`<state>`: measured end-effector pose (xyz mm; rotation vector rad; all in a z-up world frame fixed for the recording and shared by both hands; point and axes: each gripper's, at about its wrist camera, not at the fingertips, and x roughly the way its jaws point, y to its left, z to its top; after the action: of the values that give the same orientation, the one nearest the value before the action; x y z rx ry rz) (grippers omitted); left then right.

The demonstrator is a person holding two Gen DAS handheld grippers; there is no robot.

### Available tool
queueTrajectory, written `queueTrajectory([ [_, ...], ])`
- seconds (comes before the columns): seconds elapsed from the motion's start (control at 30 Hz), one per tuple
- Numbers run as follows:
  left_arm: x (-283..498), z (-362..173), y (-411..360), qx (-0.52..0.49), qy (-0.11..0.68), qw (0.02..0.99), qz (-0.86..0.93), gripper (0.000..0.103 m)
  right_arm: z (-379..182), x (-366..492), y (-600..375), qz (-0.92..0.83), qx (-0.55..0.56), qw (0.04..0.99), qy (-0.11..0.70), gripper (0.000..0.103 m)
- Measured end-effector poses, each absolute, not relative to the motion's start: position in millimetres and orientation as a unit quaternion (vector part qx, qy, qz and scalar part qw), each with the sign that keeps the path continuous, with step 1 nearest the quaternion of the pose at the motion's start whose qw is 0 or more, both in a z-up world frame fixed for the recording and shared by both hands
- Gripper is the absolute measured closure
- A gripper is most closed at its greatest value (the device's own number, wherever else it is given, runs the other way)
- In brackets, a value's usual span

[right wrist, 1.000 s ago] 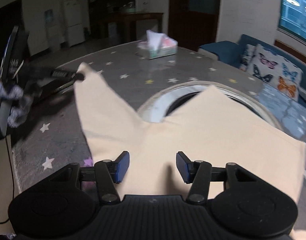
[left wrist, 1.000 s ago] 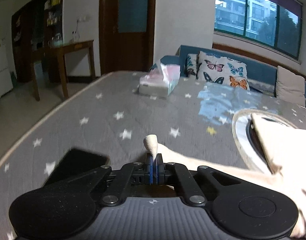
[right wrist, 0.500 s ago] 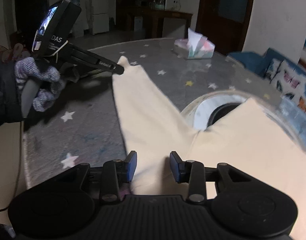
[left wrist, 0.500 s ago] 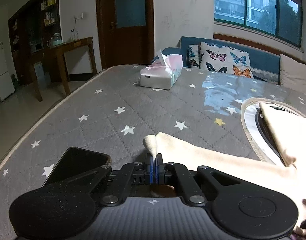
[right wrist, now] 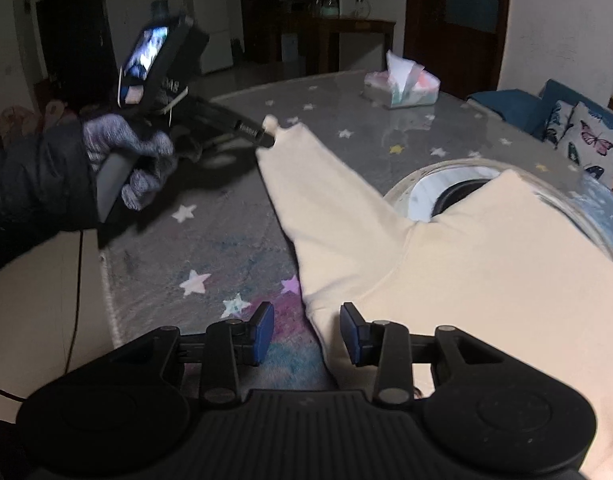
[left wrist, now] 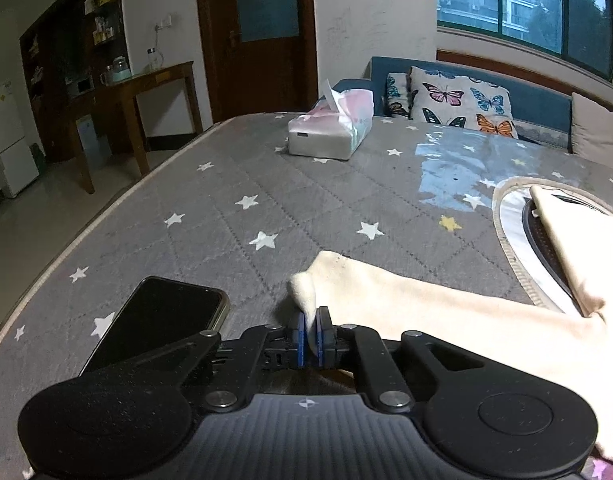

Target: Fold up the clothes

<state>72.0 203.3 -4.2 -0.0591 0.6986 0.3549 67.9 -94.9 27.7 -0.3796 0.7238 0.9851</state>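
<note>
The left claw (left wrist: 310,334) is pinched shut on the cuff of a cream garment (right wrist: 486,264), whose sleeve stretches flat across the star-patterned grey bench (left wrist: 210,216). The garment's body lies toward three o'clock of that claw, partly covering a round white-rimmed opening (left wrist: 514,216). The right claw (right wrist: 306,332) hangs wide open, holding nothing, just above the garment's near edge. A dark phone (left wrist: 158,316) lies beside the left claw at nine o'clock. A tissue box (left wrist: 330,132) sits well apart at twelve o'clock.
</note>
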Motion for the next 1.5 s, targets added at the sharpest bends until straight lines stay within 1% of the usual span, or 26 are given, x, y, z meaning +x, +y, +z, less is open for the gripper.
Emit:
queueTrajectory([
  [0.07,67.1,0.8,199.3,-0.024,0.337,0.925,0.173,0.086,34.9,65.5,-110.8,0.446,-0.172,0.814,0.331,0.067],
  [0.13,62.0,6.4,193.1,-0.019,0.331,0.928,0.169,0.074,39.1,66.3,-129.8,0.426,-0.163,0.827,0.329,0.066],
  [0.3,49.4,21.3,162.3,-0.010,0.317,0.939,0.130,0.066,43.8,71.1,-182.7,0.361,-0.136,0.860,0.334,0.066],
  [0.63,52.1,31.8,63.3,0.012,0.310,0.951,-0.015,0.066,12.7,70.7,-241.7,0.280,-0.121,0.875,0.376,0.067],
  [0.67,54.8,31.5,53.1,0.010,0.313,0.949,-0.031,0.066,12.6,67.5,-242.2,0.281,-0.129,0.875,0.372,0.067],
  [0.83,66.1,25.2,-2.8,0.021,0.321,0.942,-0.099,0.066,25.7,67.2,-269.2,0.260,-0.093,0.892,0.359,0.067],
  [0.97,68.9,17.0,-41.2,0.030,0.330,0.932,-0.148,0.065,31.1,73.5,-308.9,0.201,-0.059,0.910,0.357,0.067],
  [1.07,68.2,11.1,-65.8,0.036,0.337,0.924,-0.179,0.061,28.1,80.4,-343.2,0.143,-0.039,0.921,0.360,0.067],
  [1.23,64.9,1.9,-94.8,0.051,0.346,0.913,-0.207,0.057,15.9,97.6,-402.5,0.044,-0.004,0.931,0.362,0.067],
  [1.5,64.2,-4.3,-115.9,0.068,0.355,0.905,-0.223,0.056,-2.7,121.1,-466.9,-0.051,0.049,0.931,0.359,0.066],
])
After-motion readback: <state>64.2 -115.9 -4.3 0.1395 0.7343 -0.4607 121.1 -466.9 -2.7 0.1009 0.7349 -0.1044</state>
